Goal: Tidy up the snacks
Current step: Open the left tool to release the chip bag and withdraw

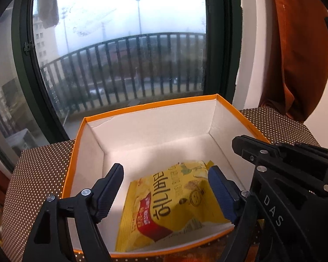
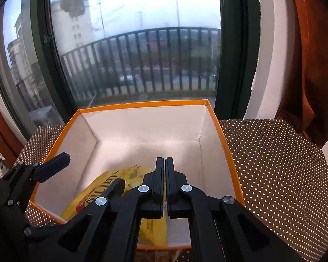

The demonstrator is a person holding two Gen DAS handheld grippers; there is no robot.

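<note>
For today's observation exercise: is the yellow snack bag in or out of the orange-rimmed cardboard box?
In: yellow snack bag lies on orange-rimmed cardboard box's white floor.

Snack bag point(image 2: 98, 191) pt hidden behind right tool point(image 2: 165, 163), bag print blurred, box point(image 1: 142, 107) near rim cut off

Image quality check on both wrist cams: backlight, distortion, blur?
Left wrist: window sky blown out, railing bowed by fisheye, snack bag print slightly soft. Right wrist: same backlight, box interior evenly lit, near tongs dark.
</note>
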